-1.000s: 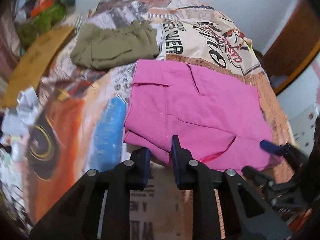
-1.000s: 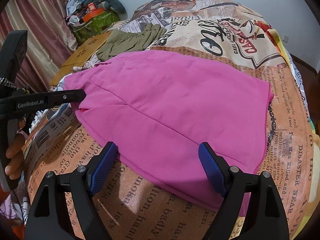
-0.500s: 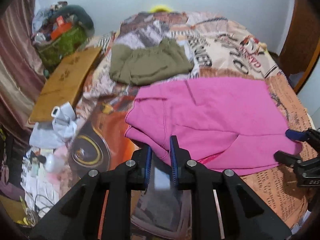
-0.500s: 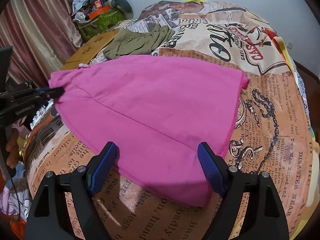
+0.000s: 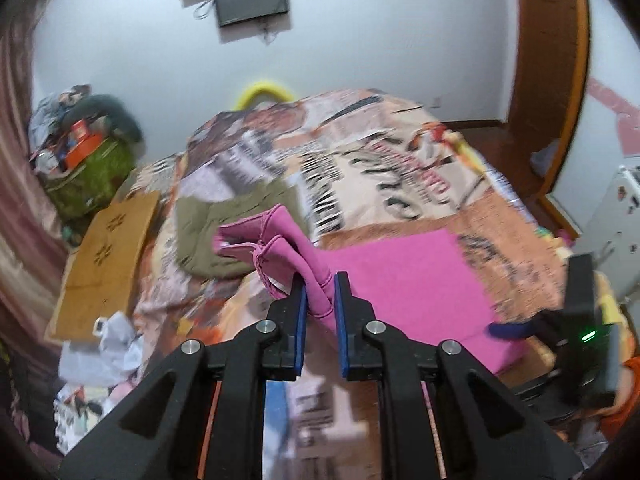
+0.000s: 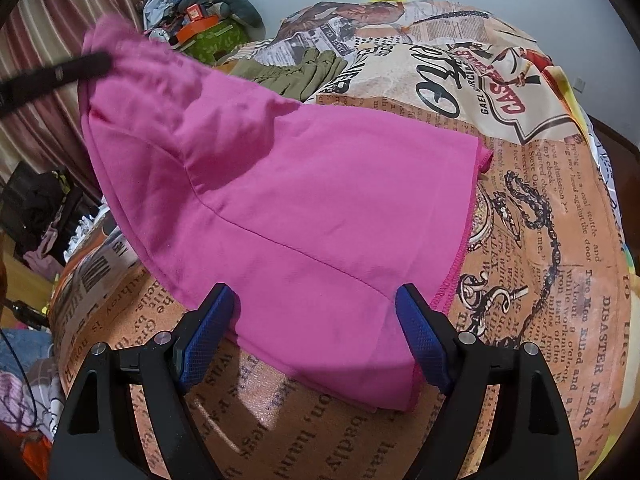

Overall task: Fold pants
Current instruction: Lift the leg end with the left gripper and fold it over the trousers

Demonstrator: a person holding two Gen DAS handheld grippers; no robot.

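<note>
The pink pants (image 6: 320, 208) lie on a bed with a printed newspaper-pattern cover (image 6: 540, 200). My left gripper (image 5: 320, 300) is shut on a bunched end of the pink pants (image 5: 288, 248) and holds it lifted above the bed. That lifted end shows at the upper left of the right wrist view, with the left gripper's finger (image 6: 60, 74) on it. My right gripper (image 6: 316, 320) is open, its blue pads on either side of the near edge of the pants, which rests on the bed.
Folded olive-green pants (image 5: 216, 224) lie farther back on the bed, also visible in the right wrist view (image 6: 296, 72). A cardboard sheet (image 5: 104, 256), a green bag of clutter (image 5: 88, 168) and loose papers (image 5: 104, 344) sit to the left. A wooden door frame (image 5: 560, 80) stands on the right.
My left gripper has risen with the pinched end of the pink pants, pulling that side up off the bed. The right gripper has stayed open at the near edge.
</note>
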